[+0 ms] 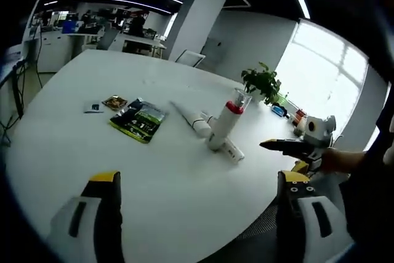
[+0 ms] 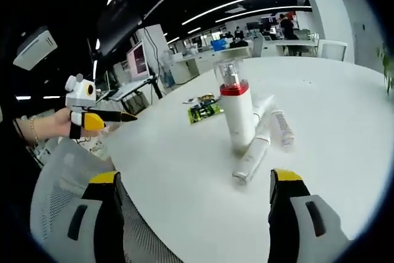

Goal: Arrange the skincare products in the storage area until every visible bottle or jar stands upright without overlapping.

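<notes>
Nearest the camera in the left gripper view, the left gripper (image 1: 200,214) is seen with its jaws wide apart and nothing between them, held low over the near edge of the round white table (image 1: 92,66). In the right gripper view the right gripper (image 2: 194,214) is likewise held with jaws apart and empty, above the table edge and the mesh back of a chair (image 2: 68,189).

The skincare products are grouped toward the middle of the table. A white bottle (image 1: 225,122) with a red collar and clear cap stands upright. Three white tubes lie flat: one tube (image 2: 252,157) lies at the bottle's foot on the near side, a second tube (image 2: 282,127) lies just beside it, and a third tube (image 1: 192,119) points away behind the bottle. They appear to touch or cross at the bottle's base, though the exact overlap cannot be made out. Nearer the far-left edge lie a green packet (image 1: 138,119), a small brown sachet (image 1: 114,102) and a small card (image 1: 93,107), well apart from the bottle.

Nothing is yet gripped, so the task appears to be at its approach step, with little arranged. The next move probably calls for one gripper to be lowered over a lying tube, closed across its body, and the tube stood on its cap clear of the bottle, without the bottle being knocked.
</notes>
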Demonstrator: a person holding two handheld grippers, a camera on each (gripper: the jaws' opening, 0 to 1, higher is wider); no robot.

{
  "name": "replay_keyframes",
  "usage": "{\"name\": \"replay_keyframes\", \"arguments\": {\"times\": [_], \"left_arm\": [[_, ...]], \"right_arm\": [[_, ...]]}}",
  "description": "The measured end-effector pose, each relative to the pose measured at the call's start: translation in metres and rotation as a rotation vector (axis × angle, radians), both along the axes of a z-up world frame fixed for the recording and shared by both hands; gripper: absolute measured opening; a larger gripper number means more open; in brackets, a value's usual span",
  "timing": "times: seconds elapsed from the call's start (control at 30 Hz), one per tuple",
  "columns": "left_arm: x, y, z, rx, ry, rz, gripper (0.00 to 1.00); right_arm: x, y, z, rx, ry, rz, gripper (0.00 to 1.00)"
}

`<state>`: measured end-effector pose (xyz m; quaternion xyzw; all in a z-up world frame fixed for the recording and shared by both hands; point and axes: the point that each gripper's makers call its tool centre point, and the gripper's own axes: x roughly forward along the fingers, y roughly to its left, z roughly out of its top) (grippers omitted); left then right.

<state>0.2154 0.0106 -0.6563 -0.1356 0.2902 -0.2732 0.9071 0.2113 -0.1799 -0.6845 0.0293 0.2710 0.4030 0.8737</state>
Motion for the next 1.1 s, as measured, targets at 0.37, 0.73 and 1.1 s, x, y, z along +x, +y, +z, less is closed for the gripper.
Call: {"name": "replay_keyframes", "arguments": {"times": [0.37,0.73,1.1], "left_arm": [[0.024,-0.016,0.012,-0.031,-0.013,-0.026,0.96],[0.072,-0.025,0.016,-0.074,0.015,0.038,0.92],[0.121,-0.035,0.010,-0.002,0.041,0.066,0.93]], "right_arm": [[-0.001,-0.002,-0.003,-0.010,0.012,-0.006,0.97],[-0.005,-0.001,-0.006,-0.029,0.011,0.002,0.96],[-0.003,-0.003,-0.006,-0.017,0.007,-0.009,0.94]]}}
